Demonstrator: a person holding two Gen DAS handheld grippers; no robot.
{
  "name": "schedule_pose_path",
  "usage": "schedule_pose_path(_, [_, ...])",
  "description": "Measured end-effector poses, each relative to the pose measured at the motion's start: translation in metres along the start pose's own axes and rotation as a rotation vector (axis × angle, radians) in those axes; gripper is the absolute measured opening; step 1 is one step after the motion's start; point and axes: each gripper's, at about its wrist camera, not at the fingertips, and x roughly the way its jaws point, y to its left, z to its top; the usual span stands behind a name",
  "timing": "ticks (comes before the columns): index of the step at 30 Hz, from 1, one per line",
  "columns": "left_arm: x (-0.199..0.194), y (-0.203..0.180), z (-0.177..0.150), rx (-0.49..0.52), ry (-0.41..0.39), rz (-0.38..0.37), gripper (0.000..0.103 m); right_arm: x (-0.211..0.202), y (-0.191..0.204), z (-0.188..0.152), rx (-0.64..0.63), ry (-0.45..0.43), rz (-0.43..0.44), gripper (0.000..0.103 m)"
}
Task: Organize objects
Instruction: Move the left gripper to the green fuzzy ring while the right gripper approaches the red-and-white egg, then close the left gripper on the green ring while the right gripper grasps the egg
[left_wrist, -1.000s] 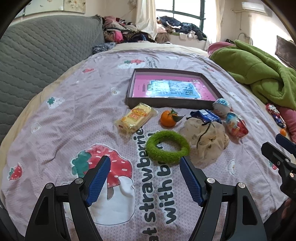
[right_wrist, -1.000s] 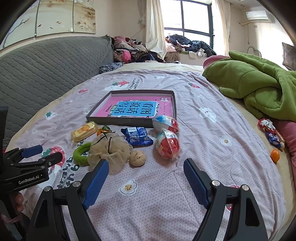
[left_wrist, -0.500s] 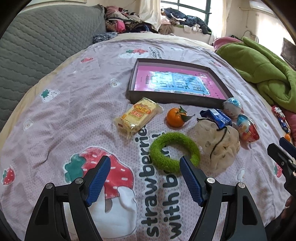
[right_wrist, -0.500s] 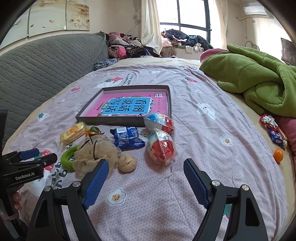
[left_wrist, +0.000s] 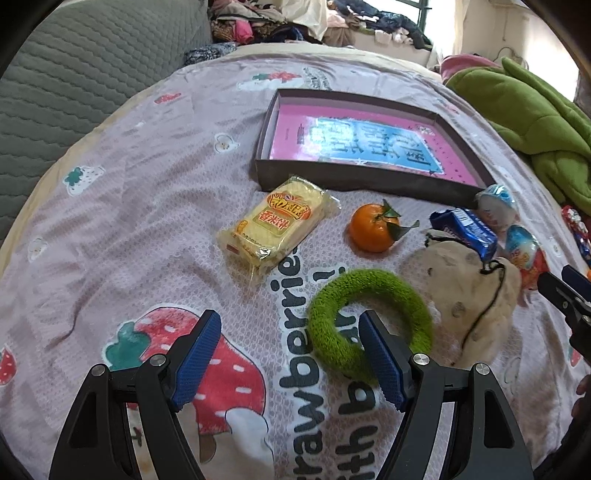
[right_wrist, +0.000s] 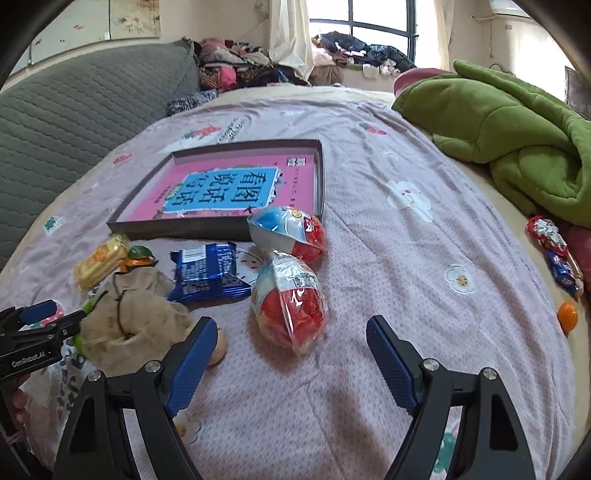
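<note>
On the bedspread lie a yellow cake packet (left_wrist: 277, 227), a tangerine (left_wrist: 371, 228), a green fuzzy ring (left_wrist: 369, 321), a beige drawstring pouch (left_wrist: 472, 295), a blue snack packet (right_wrist: 208, 271) and two wrapped egg toys (right_wrist: 290, 306), (right_wrist: 291, 230). A shallow dark box (left_wrist: 369, 177) with a pink sheet inside sits behind them. My left gripper (left_wrist: 290, 354) is open; its right finger overlaps the ring's near edge. My right gripper (right_wrist: 291, 360) is open, just short of the nearer egg toy. A small tan ball (right_wrist: 218, 345) peeks from behind its left finger.
A green blanket (right_wrist: 517, 125) is heaped at the right. Wrapped sweets (right_wrist: 554, 251) and a small orange fruit (right_wrist: 567, 314) lie by the right edge. A grey quilted headboard (right_wrist: 74, 103) rises at the left; clothes pile up under the window.
Both grippers have moved forward and lower toward the objects. The green ring now reaches the left gripper's right finger; the nearer egg toy sits closer between the right gripper's fingers.
</note>
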Motion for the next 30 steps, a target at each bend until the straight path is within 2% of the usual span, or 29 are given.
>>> schedule_pose_path(10, [0.028,-0.001,0.007,-0.024,0.045,0.006,0.078,0.031,-0.004,0.004,0.039,0.047,0.031,0.082])
schedule_pose_path(13, [0.034,-0.006,0.008,-0.01,0.049,0.017,0.078,0.036,-0.006,0.004,0.044,0.061,0.012,0.076])
schedule_pose_path(19, [0.033,-0.011,0.006,0.015,0.027,0.013,0.078,0.041,-0.01,0.003,0.065,0.084,0.021,0.056])
schedule_pose_path(22, [0.034,-0.009,0.006,0.02,0.026,-0.001,0.077,0.042,-0.008,0.003,0.067,0.089,0.027,0.053])
schedule_pose_path(26, [0.031,-0.01,0.004,0.025,0.023,-0.036,0.063,0.04,-0.004,0.003,0.059,0.077,0.029,0.052])
schedule_pose_path(28, [0.028,-0.013,0.003,0.038,0.015,-0.043,0.049,0.037,-0.003,0.003,0.055,0.067,0.03,0.052])
schedule_pose_path(30, [0.026,-0.015,0.002,0.047,0.008,-0.05,0.039,0.035,-0.001,0.003,0.052,0.066,0.032,0.052])
